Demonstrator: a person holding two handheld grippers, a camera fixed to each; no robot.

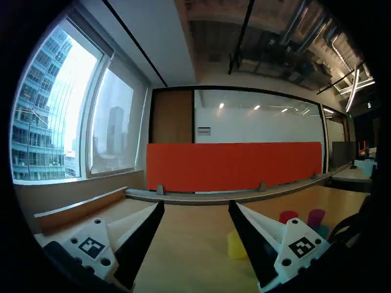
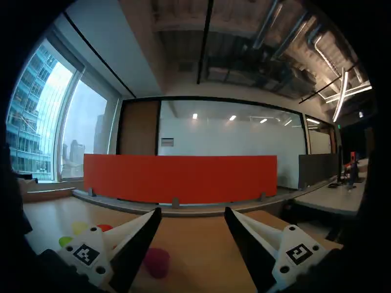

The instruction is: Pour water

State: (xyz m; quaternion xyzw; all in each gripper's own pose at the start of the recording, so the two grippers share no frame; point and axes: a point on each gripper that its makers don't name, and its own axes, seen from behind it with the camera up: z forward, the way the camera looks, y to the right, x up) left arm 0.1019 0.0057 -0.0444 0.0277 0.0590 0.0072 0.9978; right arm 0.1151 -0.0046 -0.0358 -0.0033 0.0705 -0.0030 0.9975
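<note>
My left gripper (image 1: 195, 206) is open above a wooden table (image 1: 195, 244), with nothing between its fingers. A yellow cup (image 1: 235, 245) stands just left of its right finger. Farther right are a red cup (image 1: 288, 216), a magenta cup (image 1: 316, 217) and a teal cup (image 1: 322, 230), partly hidden. My right gripper (image 2: 191, 212) is also open and holds nothing. A magenta cup (image 2: 157, 261) sits low beside its left finger. A yellow cup (image 2: 79, 227), a red cup (image 2: 104, 227) and a green cup (image 2: 65, 240) peek out to the left. I cannot tell whether any cup holds water.
An orange partition (image 1: 234, 166) runs along the table's far edge. Large windows (image 1: 54, 122) and a wooden ledge (image 1: 78, 210) lie to the left. Other desks (image 2: 337, 195) stand at the right.
</note>
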